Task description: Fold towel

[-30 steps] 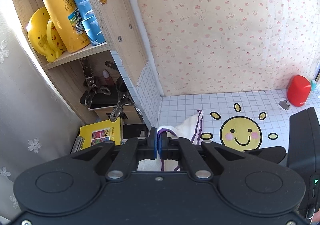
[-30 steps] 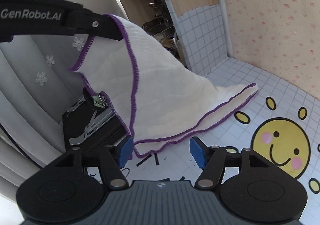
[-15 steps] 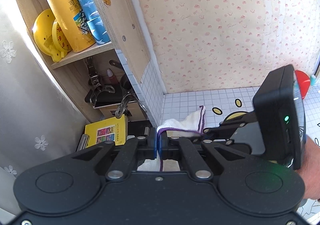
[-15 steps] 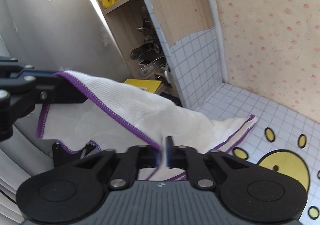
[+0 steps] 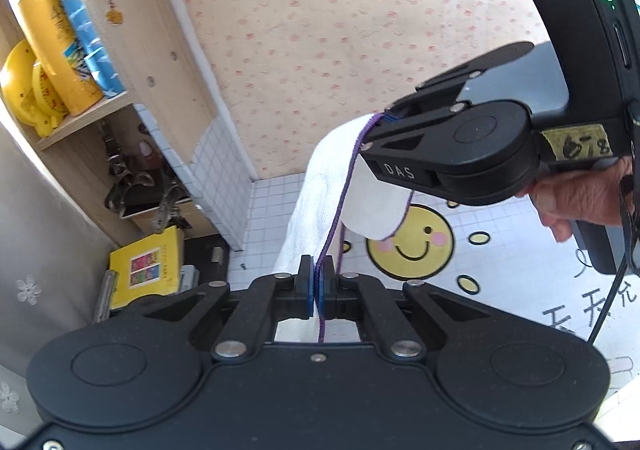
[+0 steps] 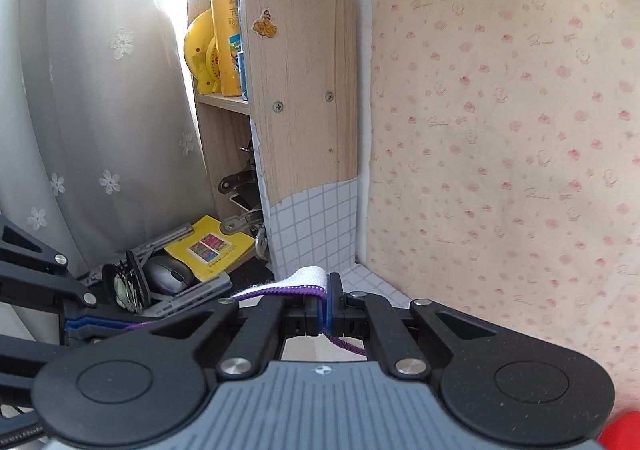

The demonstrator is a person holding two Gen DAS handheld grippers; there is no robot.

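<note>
1. Above the tiled table [image 5: 276, 190] with its smiling sun picture [image 5: 412, 242], the towel [image 5: 316, 210] hangs in the air, white with a purple hem, stretched between two hand-held tools.
2. At the bottom of the left view, the left gripper [image 5: 319, 286] has its blue pads pressed together on the purple hem, with no gap showing.
3. Higher up and to the right, the right gripper [image 5: 384, 120] is closed on another part of the same hem; its own camera shows the pads pinched on the edge [image 6: 326, 302].
4. Most of the cloth drops from the right gripper toward the table; whether its lower end touches the tiles is hidden behind the left gripper.
5. Progress, as I judge it: both holds are made and the towel is lifted, but no crease is laid, so the folding itself looks barely begun.
6. Left to do, likely: bring one held edge over onto the other, lay the cloth flat on the tiles, and let go.
7. Beside the table's left edge stand a wooden shelf [image 5: 160, 50] and a yellow book [image 5: 144, 270], near enough to snag a swinging corner.
</note>
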